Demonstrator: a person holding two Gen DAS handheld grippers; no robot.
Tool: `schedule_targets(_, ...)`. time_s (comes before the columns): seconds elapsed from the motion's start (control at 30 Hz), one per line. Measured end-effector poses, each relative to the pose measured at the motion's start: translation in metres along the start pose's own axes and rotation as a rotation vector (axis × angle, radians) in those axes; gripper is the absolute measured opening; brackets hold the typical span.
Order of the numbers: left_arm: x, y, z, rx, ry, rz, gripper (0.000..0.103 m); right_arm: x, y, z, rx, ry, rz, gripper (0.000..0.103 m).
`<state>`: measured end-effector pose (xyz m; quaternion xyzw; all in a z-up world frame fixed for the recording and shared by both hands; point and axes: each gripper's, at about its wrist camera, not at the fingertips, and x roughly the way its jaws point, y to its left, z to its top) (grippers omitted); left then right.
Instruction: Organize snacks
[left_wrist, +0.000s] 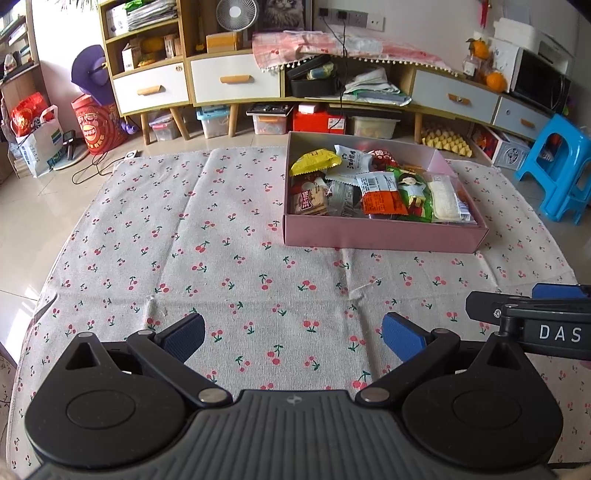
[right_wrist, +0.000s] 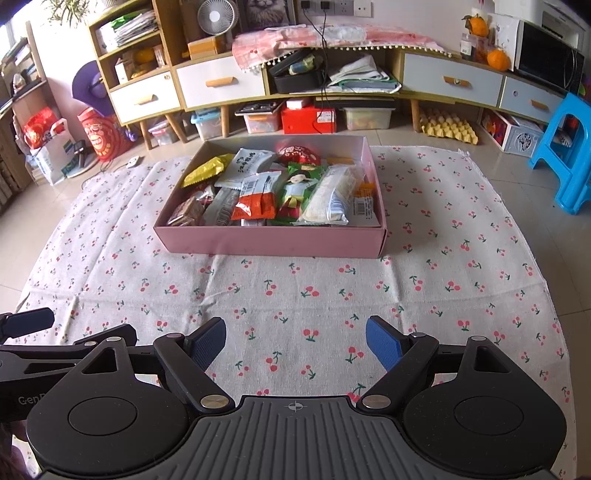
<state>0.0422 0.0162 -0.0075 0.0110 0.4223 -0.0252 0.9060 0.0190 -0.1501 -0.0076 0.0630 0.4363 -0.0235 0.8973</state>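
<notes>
A tiled floor (right_wrist: 424, 138) carries a pale cloth printed with red cherries (right_wrist: 295, 288), spread flat with a few creases. On the cloth's far half sits an open pink box (right_wrist: 269, 240) filled with snack packets (right_wrist: 258, 201)

In the shallow pink cardboard box (right_wrist: 269, 242), lower snack packets (right_wrist: 218, 210) lay mostly buried under others; their print was perhaps too small to read.

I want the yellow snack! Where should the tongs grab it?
Grab the yellow snack packet across its narrow width, near the crimped end that sticks up at the pink box's far-left corner. Come from above: it lies tilted on top of other packets, with the box wall close beside it, so a sideways approach looks blocked.
</notes>
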Motion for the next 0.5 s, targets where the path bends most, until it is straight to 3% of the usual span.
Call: schedule_targets(0.5,0.0012,-0.0002,0.0003,0.009,-0.013,0.002,0.102,0.0012,-0.0013,-0.0002,0.008,-0.004,0.004,0.085)
